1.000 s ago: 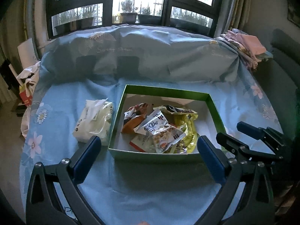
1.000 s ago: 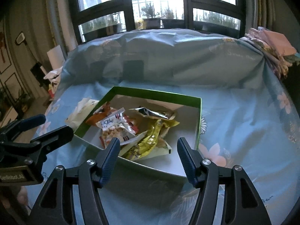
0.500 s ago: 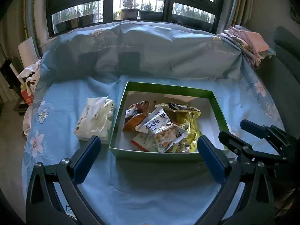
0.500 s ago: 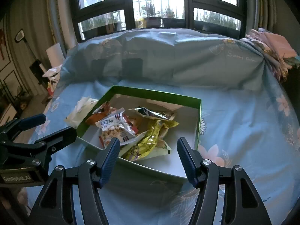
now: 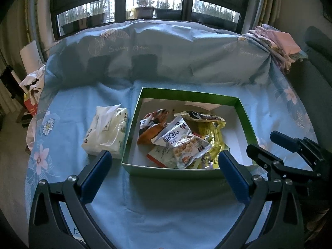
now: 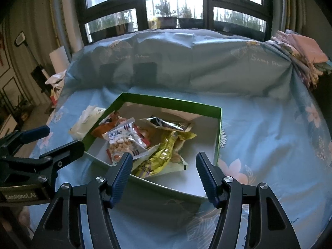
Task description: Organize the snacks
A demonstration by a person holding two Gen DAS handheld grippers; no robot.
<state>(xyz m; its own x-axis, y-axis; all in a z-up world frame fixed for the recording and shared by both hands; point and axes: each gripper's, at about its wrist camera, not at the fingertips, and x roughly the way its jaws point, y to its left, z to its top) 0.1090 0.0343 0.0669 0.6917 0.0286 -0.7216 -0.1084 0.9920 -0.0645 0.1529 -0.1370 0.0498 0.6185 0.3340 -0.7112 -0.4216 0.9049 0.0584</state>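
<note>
A green box [image 5: 244, 116] [image 6: 218, 132] with a white inside sits on the blue flowered cloth. In it lie several snack packs: a white nut pack [image 5: 182, 143] [image 6: 124, 143], an orange pack [image 5: 151, 126] [image 6: 105, 125], a yellow wrapper [image 5: 213, 132] [image 6: 164, 153] and a dark foil pack [image 6: 166, 124]. My left gripper [image 5: 165, 160] is open, hanging just before the box's near wall, nothing between its fingers. My right gripper [image 6: 164, 164] is open too, over the box's near right corner, and empty. Each gripper shows at the edge of the other's view.
A white plastic-wrapped package [image 5: 105, 132] [image 6: 85, 122] lies left of the box. A raised cloth-covered back [image 5: 166, 54] runs behind it. Folded pink fabrics [image 5: 278, 45] [image 6: 303, 51] lie stacked at the far right. Windows stand behind; the floor drops off at the left.
The left view has tilted slightly, so the box sits a little lower in it. Neither gripper has moved or changed its opening, and the snacks lie as before.
</note>
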